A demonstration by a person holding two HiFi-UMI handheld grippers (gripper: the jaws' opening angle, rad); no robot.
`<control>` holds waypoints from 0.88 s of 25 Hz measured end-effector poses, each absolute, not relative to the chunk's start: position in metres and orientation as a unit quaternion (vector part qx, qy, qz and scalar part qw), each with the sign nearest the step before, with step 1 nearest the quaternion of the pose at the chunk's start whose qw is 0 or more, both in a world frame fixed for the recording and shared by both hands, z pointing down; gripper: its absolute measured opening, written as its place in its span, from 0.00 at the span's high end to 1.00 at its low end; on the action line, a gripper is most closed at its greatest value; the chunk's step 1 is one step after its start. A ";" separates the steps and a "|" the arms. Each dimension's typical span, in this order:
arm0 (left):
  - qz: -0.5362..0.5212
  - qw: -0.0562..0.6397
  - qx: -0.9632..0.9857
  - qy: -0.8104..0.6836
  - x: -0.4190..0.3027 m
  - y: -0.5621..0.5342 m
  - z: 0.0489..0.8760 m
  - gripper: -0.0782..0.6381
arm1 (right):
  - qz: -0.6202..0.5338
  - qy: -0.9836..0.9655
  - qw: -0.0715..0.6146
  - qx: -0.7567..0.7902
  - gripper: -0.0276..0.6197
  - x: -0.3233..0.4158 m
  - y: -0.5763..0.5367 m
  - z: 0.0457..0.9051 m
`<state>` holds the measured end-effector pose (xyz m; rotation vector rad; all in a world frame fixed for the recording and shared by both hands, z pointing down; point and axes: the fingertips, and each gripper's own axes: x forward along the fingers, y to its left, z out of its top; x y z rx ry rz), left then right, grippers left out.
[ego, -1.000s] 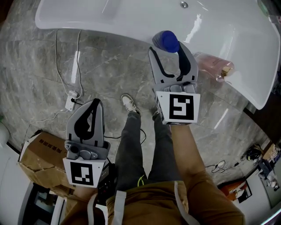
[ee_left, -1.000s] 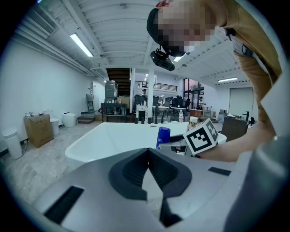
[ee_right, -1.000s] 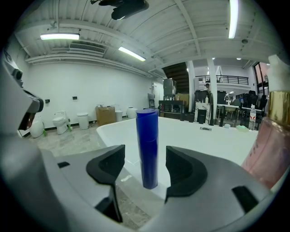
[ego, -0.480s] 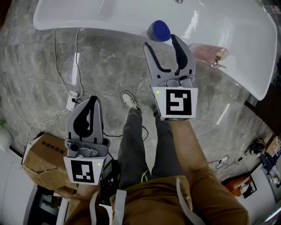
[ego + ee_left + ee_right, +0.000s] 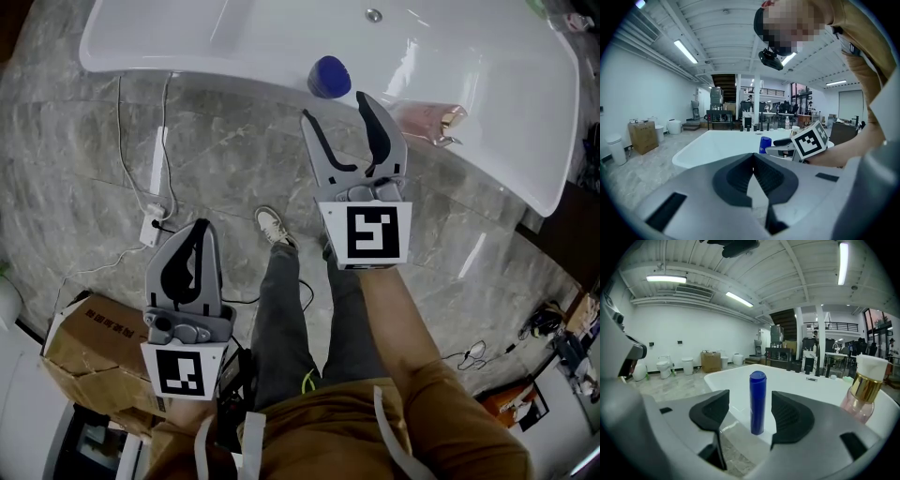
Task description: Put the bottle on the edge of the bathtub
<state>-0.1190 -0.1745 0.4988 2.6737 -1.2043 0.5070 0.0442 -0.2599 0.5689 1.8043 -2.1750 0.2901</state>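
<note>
Head view, looking steeply down past my legs at a grey marble floor point(image 5: 216, 141) and a white bathtub point(image 5: 187, 37) across the top of the picture. My right gripper point(image 5: 335, 108) is stretched toward the tub with its two fingers spread wide apart, holding nothing. Just past their tips the blue bottle point(image 5: 329, 76) stands upright on the near rim of the tub, seen from above as a round blue cap. In the right gripper view it shows as a slim blue cylinder framed in the gap between the dark pads, touching neither, resting on the flat white edge by itself. I judge the placing done: the fingers are wide so the gripper can draw straight back without knocking it. A pink bottle with a gold cap point(image 5: 427, 122) sits near it on the same rim, to the right. My left gripper point(image 5: 202, 230) hangs low by my side, well apart from the tub, fingers closed tip to tip on nothing, since this job needs one hand only.
</note>
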 end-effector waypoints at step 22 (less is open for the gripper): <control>0.151 0.056 0.893 -0.420 -0.123 -0.150 0.437 0.88 | 0.083 -0.778 0.171 0.598 0.55 0.047 -0.213 0.500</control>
